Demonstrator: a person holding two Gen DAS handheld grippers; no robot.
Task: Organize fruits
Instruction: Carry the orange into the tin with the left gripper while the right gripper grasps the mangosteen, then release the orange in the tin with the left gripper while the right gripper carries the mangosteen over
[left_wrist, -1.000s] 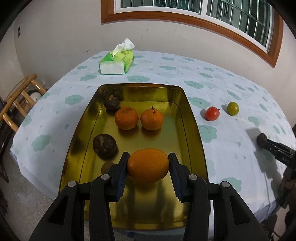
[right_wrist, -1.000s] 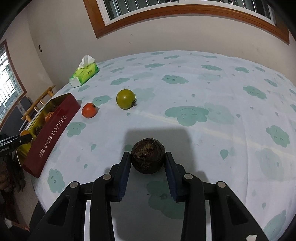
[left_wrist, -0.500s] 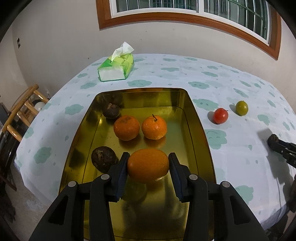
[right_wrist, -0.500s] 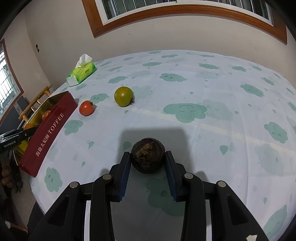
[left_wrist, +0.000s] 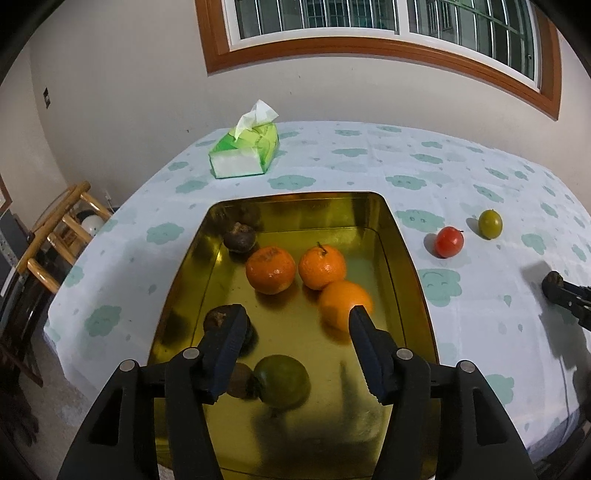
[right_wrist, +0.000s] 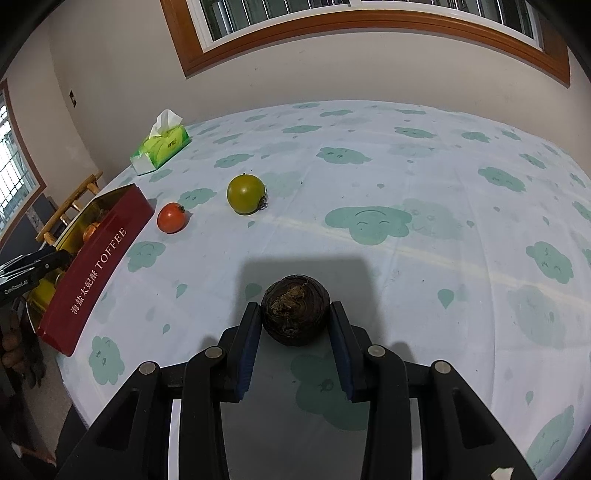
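My left gripper (left_wrist: 297, 317) hangs over the gold tray (left_wrist: 402, 251), its jaws opening with nothing pressed between them. A large orange (left_wrist: 345, 304) lies loose in the tray just beyond the right fingertip, beside two mandarins (left_wrist: 270, 270) (left_wrist: 322, 267). Two dark brown fruits (left_wrist: 240, 236) (left_wrist: 221, 321) and a green fruit (left_wrist: 282, 380) also lie in the tray. My right gripper (right_wrist: 294, 321) is shut on a dark brown round fruit (right_wrist: 295, 310) above the tablecloth. A red tomato (right_wrist: 171, 218) and a green fruit (right_wrist: 245, 194) sit on the cloth beside the tray's red wall (right_wrist: 99, 266).
A green tissue box (left_wrist: 243, 155) stands at the far end of the table. A wooden chair (left_wrist: 59, 225) stands off the table's left edge. The cloth with cloud prints (right_wrist: 406, 184) spreads wide to the right of the loose fruits.
The left jaws have spread apart and let go of the large orange, which now rests in the tray to the right by the mandarins. The right gripper has not moved.
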